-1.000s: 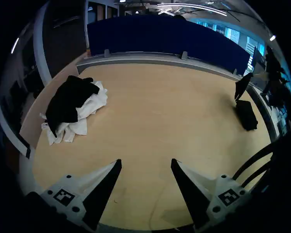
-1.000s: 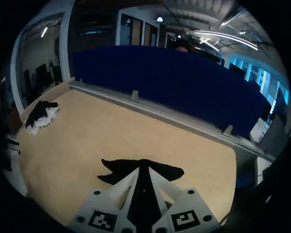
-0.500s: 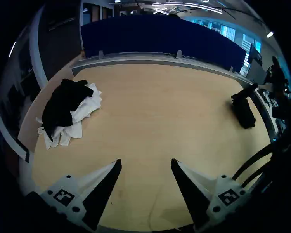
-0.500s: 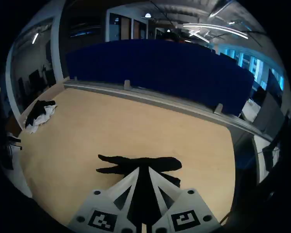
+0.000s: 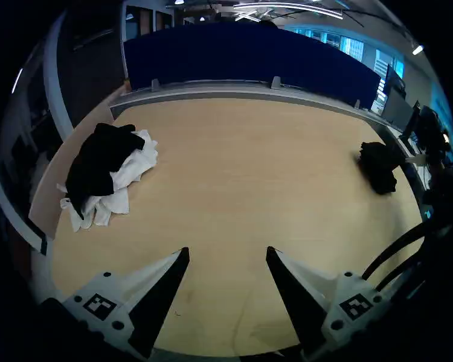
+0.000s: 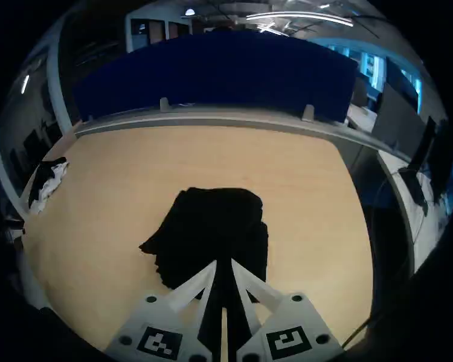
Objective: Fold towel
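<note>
A black towel (image 6: 214, 232) lies in a folded heap on the wooden table (image 6: 136, 175). My right gripper (image 6: 223, 264) is shut on its near edge, with dark cloth between the fingers. In the left gripper view the same black towel (image 5: 379, 166) sits at the far right of the table. A pale bit of the right gripper shows beside it, too small to read. My left gripper (image 5: 226, 249) hovers open above bare table, with nothing between its fingers.
A pile of towels (image 5: 106, 172), black on top of white, sits at the table's left edge; it is small and far off as the pile (image 6: 45, 178) in the right gripper view. A blue partition (image 5: 244, 57) runs along the table's far side. Monitors (image 6: 423, 163) stand to the right.
The right gripper has lowered the black towel: it hung stretched between the fingers before and now lies bunched on the table. The left gripper stayed open, barely moving.
</note>
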A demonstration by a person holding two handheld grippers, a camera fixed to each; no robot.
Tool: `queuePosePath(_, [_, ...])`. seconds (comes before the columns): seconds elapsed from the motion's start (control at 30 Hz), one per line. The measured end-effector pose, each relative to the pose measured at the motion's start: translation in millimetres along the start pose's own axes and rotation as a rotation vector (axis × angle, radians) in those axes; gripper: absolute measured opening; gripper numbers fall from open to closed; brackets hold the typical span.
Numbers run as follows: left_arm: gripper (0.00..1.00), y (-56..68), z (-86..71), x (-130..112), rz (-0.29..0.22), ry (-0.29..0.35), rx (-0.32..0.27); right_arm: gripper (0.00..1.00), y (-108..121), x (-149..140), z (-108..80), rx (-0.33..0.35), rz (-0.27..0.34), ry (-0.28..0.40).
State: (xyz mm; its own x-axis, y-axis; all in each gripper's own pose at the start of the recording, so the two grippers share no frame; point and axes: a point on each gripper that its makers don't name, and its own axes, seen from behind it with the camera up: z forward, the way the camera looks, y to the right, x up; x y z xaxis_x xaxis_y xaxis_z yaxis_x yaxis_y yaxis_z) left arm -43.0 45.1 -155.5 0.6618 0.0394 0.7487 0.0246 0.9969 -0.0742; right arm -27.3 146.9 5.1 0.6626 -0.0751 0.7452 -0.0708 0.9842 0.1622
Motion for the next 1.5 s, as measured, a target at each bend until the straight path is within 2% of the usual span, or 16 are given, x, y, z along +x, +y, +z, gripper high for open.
queuePosePath(0.33, [0.95,-0.4,-4.5,-0.9,0.003,0.001,0.005,0.02,15.9,-45.9,23.3,-0.052,0.098,-0.080])
queuePosePath(0.67, [0.95,2.0,-5.5,1.4,0.008,0.004,0.007,0.02,20.5,-66.0,46.3,-0.084,0.154,-0.128])
queuePosePath(0.97, [0.95,0.5,-7.0,2.9,0.009,0.007,0.007,0.06,21.5,-62.5,38.4,-0.098,0.146,-0.107])
queuePosePath(1.1, [0.95,-0.1,-8.0,2.9,0.006,0.008,0.005,0.17,21.4,-64.0,30.0,-0.106,0.136,-0.090])
queuePosePath(1.3, [0.95,-0.1,-8.4,5.0,0.011,0.013,0.001,0.60,21.8,-66.4,18.4,-0.123,0.135,-0.059])
queuePosePath(1.37, [0.95,0.6,-8.2,5.9,0.013,0.015,-0.001,0.87,18.7,-65.0,15.1,-0.117,0.130,-0.043])
queuePosePath(1.43, [0.95,1.1,-8.0,6.8,0.015,0.016,-0.003,1.00,16.5,-62.5,12.3,-0.119,0.123,-0.026])
queuePosePath(1.5, [0.95,1.5,-8.0,7.4,0.015,0.017,-0.005,1.00,14.6,-59.5,9.9,-0.124,0.116,-0.011])
